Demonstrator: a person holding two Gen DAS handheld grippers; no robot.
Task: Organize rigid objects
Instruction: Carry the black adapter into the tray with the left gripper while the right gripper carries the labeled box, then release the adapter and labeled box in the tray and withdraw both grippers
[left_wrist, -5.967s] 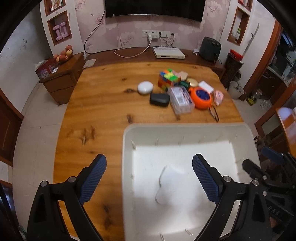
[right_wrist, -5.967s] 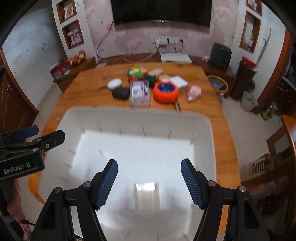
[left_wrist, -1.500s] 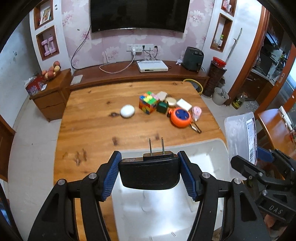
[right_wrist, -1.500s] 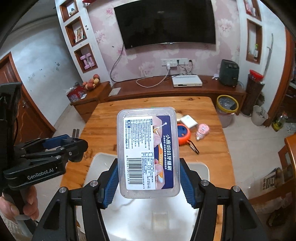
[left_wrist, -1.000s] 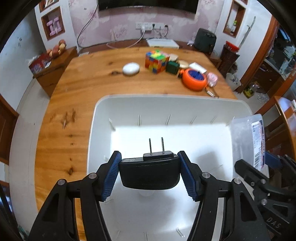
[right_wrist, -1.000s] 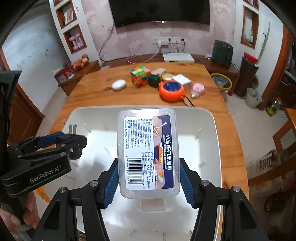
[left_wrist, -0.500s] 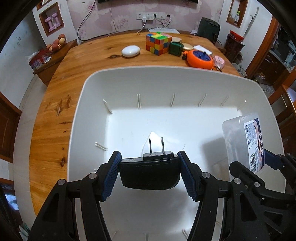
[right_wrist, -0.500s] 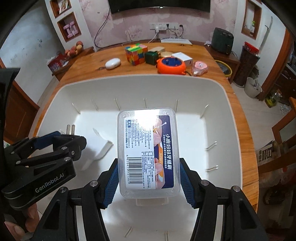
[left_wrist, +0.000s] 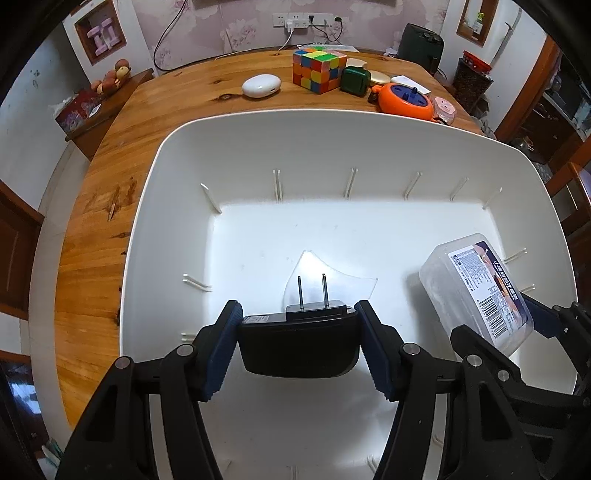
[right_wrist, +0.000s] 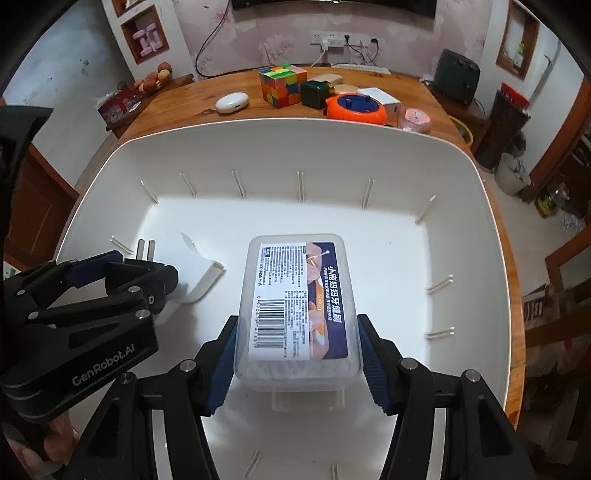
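My left gripper (left_wrist: 298, 345) is shut on a black plug adapter (left_wrist: 299, 347) whose two metal prongs point forward, low inside the white bin (left_wrist: 332, 125). My right gripper (right_wrist: 297, 354) is shut on a clear plastic box with a printed label (right_wrist: 297, 306), held over the bin's middle. In the left wrist view that clear box (left_wrist: 476, 288) shows at the right. The right wrist view shows the left gripper (right_wrist: 110, 273) at the left. A clear curved piece (left_wrist: 332, 275) and a white object (right_wrist: 195, 277) lie on the bin floor. A small clear box (right_wrist: 306, 398) is partly hidden under the held one.
Beyond the bin on the wooden table (left_wrist: 184, 92) sit a white oval case (left_wrist: 260, 85), a colourful cube (left_wrist: 318, 70), a green cube (left_wrist: 354, 81), an orange round reel (left_wrist: 406, 101), a pink item (right_wrist: 416, 120) and a white box (right_wrist: 380, 98). A person's hand (right_wrist: 55, 435) holds the left gripper.
Both grippers have sunk lower into the bin with their objects still held, so the bin floor looks closer. The grips are unchanged.
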